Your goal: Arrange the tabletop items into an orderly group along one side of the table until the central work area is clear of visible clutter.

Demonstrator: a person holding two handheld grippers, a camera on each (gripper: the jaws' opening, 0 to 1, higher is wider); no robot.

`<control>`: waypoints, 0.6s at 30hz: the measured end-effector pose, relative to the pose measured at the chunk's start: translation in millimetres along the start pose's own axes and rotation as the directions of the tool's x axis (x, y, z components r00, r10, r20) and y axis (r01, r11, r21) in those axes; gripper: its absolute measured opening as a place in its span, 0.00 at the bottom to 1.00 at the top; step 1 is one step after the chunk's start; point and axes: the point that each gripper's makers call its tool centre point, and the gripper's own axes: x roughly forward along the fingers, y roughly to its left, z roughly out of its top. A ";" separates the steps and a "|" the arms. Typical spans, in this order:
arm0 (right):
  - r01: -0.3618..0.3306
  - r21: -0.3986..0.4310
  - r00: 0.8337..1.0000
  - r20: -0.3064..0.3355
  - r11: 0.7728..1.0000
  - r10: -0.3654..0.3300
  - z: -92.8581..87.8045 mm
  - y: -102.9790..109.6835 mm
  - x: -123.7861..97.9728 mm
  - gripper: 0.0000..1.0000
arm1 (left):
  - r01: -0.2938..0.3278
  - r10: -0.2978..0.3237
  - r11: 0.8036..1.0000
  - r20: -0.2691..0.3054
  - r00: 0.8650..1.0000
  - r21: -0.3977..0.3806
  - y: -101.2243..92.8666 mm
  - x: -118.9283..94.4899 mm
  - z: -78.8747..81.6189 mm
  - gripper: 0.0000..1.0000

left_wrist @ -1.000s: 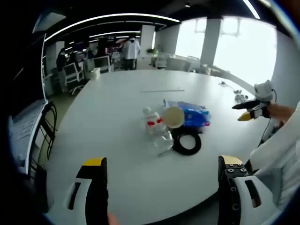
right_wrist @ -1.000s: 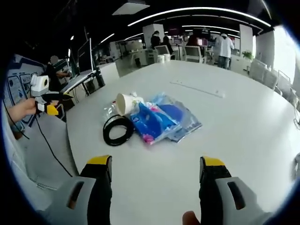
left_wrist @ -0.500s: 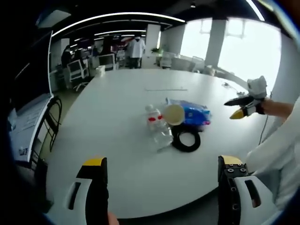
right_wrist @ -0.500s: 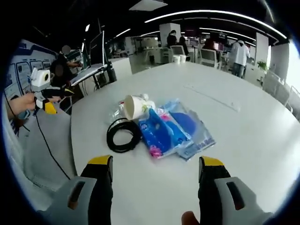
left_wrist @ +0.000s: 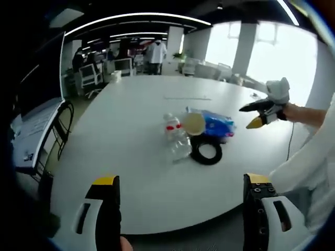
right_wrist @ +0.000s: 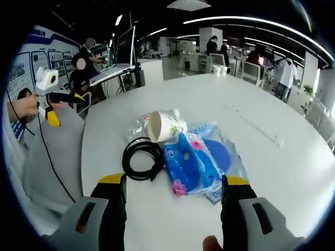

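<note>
Wide open on both sides, nothing held: left gripper and right gripper hover off the near table edge. Judged not started yet. Still heaped mid-table, touching or overlapping: paper cup on its side, coiled black cable, clear plastic bottle, blue plastic packs. All four left to shift to one edge. Round white tabletop otherwise bare apart from a thin strip toward the far edge. Open-plan office beyond, chairs, desks, bright windows, ceiling light strips.
</note>
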 end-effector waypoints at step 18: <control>-0.097 -0.099 0.995 0.000 0.990 0.098 37.7 13.0 39.4 0.68 | -0.040 0.040 0.998 0.000 0.999 -0.039 -1.3 -11.3 -9.3 0.95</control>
